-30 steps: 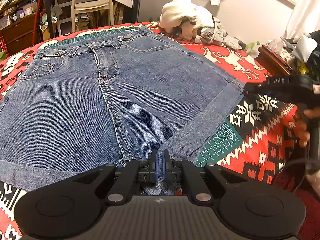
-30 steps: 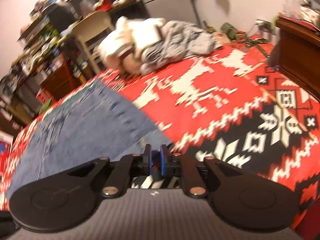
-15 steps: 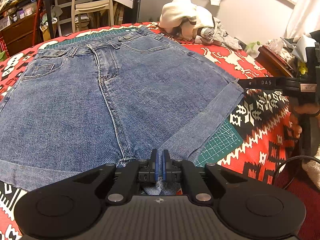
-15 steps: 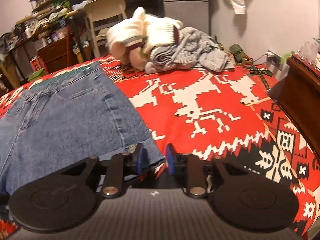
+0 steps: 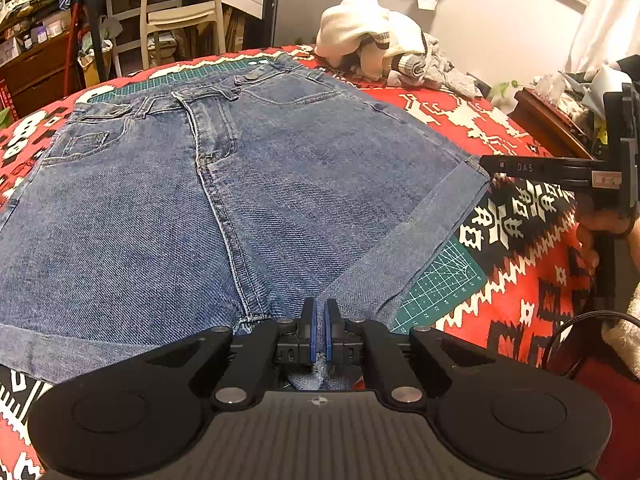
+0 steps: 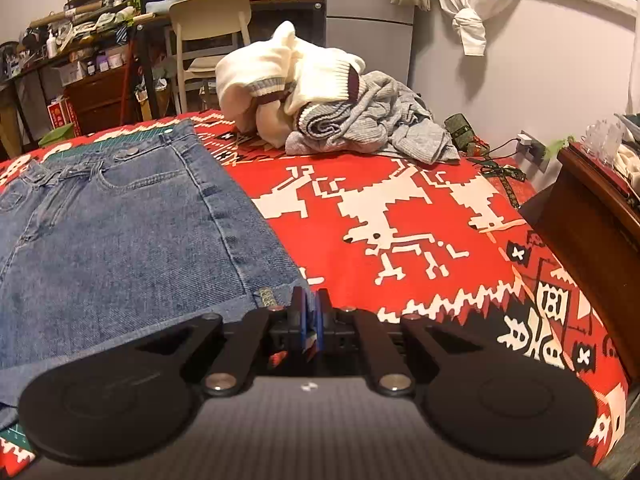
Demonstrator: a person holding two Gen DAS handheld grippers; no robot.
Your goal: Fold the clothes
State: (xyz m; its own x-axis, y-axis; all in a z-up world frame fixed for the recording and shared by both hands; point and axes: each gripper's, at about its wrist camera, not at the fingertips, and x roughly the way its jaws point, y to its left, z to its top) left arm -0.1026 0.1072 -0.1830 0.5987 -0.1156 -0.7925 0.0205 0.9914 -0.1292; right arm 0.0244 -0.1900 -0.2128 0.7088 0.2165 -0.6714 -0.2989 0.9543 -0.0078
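Note:
Blue denim shorts (image 5: 248,184) lie flat, front up, on a red patterned blanket (image 5: 520,304), waistband at the far side. My left gripper (image 5: 319,314) is shut on the denim at the crotch, near the front edge. In the left wrist view my right gripper (image 5: 486,163) reaches in from the right to the outer corner of the right leg's cuffed hem. In the right wrist view, that gripper (image 6: 310,306) is shut on the hem corner of the shorts (image 6: 120,240), with cloth pinched between its blue pads.
A pile of white and grey sweaters (image 6: 320,100) sits at the blanket's far side. A dark wooden cabinet (image 6: 592,216) stands close on the right. A green cutting mat (image 5: 440,284) peeks from under the shorts. A chair (image 5: 180,12) and cluttered shelves stand behind.
My right gripper swung from the open blanket to the right leg's hem corner, opened, then shut on it. My left gripper has held the crotch without moving.

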